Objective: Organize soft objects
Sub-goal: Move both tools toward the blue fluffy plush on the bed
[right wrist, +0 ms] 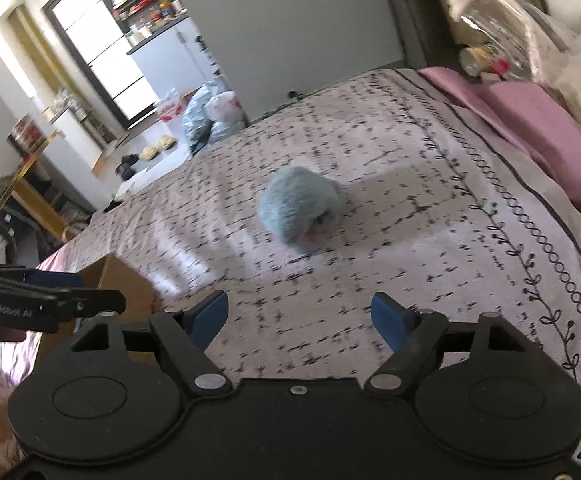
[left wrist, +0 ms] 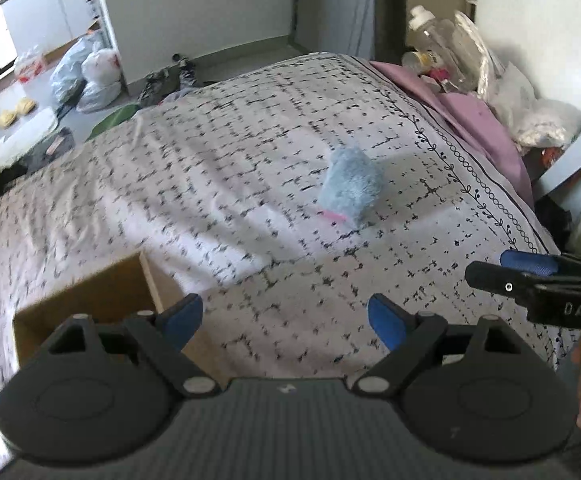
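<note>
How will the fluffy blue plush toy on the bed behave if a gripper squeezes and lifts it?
The fluffy blue plush toy looks soft and stuffed, so it will probably compress between the fingers rather than resist. It appears small, likely light. Its rounded shape on the wrinkled patterned bedspread suggests a push may tumble it rather than slide it.

The blue toy is fuzzy plush, lying on a matt, lightly creased cotton-like bedspread printed with black marks. The box looks like plain brown cardboard, and the left tongs are matt black plastic with blue rubbery pads.
</note>
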Action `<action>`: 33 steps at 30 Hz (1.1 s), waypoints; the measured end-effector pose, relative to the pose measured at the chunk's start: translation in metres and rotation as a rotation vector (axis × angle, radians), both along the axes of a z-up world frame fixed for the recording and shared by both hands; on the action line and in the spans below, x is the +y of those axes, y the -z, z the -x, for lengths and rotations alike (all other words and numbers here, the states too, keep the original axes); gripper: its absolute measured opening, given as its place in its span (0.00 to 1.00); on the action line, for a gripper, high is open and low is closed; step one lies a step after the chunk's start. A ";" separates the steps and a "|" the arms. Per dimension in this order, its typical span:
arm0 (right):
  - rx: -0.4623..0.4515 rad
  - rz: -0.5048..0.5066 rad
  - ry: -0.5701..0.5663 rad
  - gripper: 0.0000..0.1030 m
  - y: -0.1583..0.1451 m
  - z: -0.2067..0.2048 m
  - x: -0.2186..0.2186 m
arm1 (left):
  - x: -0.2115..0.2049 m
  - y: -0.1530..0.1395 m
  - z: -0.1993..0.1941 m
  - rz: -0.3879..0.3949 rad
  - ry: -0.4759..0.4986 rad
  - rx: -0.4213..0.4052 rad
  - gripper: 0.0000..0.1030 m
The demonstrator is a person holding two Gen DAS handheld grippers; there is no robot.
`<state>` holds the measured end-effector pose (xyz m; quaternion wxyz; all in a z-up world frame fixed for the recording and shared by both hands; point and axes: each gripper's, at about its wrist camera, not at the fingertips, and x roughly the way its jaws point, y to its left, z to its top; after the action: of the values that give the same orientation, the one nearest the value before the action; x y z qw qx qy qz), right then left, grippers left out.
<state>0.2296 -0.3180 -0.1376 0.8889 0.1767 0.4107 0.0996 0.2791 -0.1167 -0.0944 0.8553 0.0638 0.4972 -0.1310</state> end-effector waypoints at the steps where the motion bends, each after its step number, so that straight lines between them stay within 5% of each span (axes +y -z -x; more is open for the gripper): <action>1: 0.004 -0.007 0.007 0.71 0.003 -0.003 -0.003 | -0.004 0.001 -0.003 -0.003 0.009 -0.003 0.86; 10: 0.033 -0.028 0.062 0.70 0.024 -0.029 -0.027 | -0.040 0.016 -0.036 -0.033 0.094 -0.016 0.81; 15: 0.047 -0.037 0.081 0.70 0.034 -0.044 -0.038 | -0.062 0.028 -0.054 -0.032 0.135 -0.019 0.59; 18: 0.054 -0.035 0.087 0.69 0.039 -0.054 -0.042 | -0.074 0.036 -0.063 -0.027 0.156 -0.011 0.55; 23: 0.080 -0.054 0.120 0.59 0.050 -0.066 -0.052 | -0.097 0.043 -0.073 -0.039 0.223 -0.004 0.52; 33: 0.099 -0.081 0.131 0.58 0.064 -0.081 -0.053 | -0.124 0.072 -0.097 -0.062 0.274 0.014 0.52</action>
<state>0.3109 -0.3707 -0.2013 0.8643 0.2437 0.4372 0.0491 0.3760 -0.2404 -0.1664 0.8233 0.1567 0.4938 -0.2317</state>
